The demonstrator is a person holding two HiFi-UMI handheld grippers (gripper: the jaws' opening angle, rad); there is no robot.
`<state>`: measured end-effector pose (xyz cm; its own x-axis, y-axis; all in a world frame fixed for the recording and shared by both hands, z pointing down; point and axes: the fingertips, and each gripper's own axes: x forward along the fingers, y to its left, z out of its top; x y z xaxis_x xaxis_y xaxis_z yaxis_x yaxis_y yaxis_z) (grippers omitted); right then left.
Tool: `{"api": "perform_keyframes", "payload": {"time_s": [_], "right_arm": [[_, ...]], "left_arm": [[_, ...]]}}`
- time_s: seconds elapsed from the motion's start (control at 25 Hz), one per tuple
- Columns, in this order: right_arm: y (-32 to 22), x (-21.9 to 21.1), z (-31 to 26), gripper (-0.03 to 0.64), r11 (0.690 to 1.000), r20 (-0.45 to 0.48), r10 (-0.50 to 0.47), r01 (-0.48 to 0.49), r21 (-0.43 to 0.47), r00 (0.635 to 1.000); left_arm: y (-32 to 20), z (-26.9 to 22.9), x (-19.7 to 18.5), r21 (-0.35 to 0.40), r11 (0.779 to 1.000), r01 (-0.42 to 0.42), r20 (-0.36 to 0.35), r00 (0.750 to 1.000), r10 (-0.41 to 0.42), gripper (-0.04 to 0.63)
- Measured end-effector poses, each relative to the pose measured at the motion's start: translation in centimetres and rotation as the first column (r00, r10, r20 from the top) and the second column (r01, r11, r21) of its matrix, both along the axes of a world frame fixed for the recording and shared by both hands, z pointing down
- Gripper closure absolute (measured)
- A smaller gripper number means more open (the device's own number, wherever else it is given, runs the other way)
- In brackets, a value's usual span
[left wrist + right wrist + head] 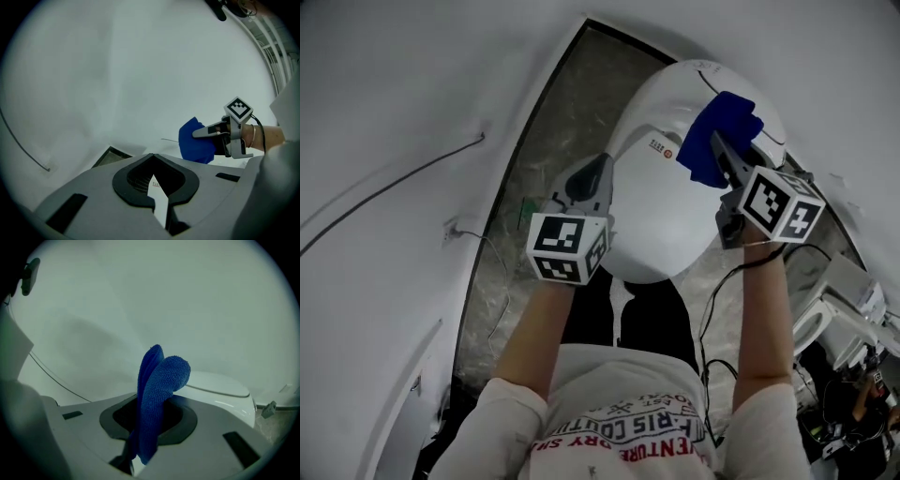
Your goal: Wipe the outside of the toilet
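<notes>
White takes up most of the room: a curved wall (394, 141) on the left, with one thin cable (403, 183) trailing down it, beside a strip of grey stone floor (548, 131). One toilet (661, 220) stands in the middle, lid down, and the person leans over it from the near side. A second white fixture (839, 314) sits at the right edge. It may be another toilet, but I can't be sure.

There are two grippers. The left gripper (602, 161) hovers by the toilet's left flank. Its jaws are clenched tip to tip with nothing between them, and only the white lid shows through the gap behind the tips. The right gripper (719, 142) is over the far right of the lid, clamped on the one blue cloth (727, 127). The cloth bunches out past the jaws in a thick fold. I can't tell whether it presses on the lid or hangs just above it.

I'd judge the wiping is at the lid's far end, with the sides and base not yet done. The next move calls for pressing the fold flat on the shell and sweeping it across and down the curve, with the grip kept firm so the cloth doesn't slip out.
</notes>
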<state>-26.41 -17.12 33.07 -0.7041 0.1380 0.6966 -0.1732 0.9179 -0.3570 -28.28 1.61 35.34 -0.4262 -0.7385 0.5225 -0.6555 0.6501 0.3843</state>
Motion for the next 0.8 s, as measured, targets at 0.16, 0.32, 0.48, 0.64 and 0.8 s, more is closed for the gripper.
{"api": "perform_keyframes", "payload": {"time_s": [0.16,0.32,0.48,0.64,0.8], "right_arm": [[-0.5,-4.6,-0.3,0.540,0.996,-0.029,-0.082,0.083,0.041,0.996],[-1.4,-10.5,1.0,0.540,0.966,-0.093,-0.203,0.215,0.141,0.975],[-1.3,-14.5,4.0,0.540,0.897,-0.194,-0.344,0.383,0.220,0.919],[-1.0,-16.2,8.1,0.540,0.794,-0.338,-0.469,0.558,0.243,0.816],[-0.5,-16.6,12.3,0.540,0.674,-0.482,-0.552,0.705,0.223,0.680]], "left_arm": [[0.3,-0.2,-2.7,0.004,0.998,0.067,-0.004,0.998,-0.066,0.589],[0.2,0.9,-6.3,-0.021,0.991,0.135,0.001,0.991,-0.135,0.589],[0.7,3.9,-7.2,-0.057,0.975,0.216,-0.033,0.975,-0.218,0.589],[1.0,6.7,-6.6,-0.071,0.963,0.260,-0.057,0.963,-0.264,0.589],[2.1,9.7,-5.3,-0.086,0.948,0.307,-0.091,0.945,-0.314,0.589]]}}
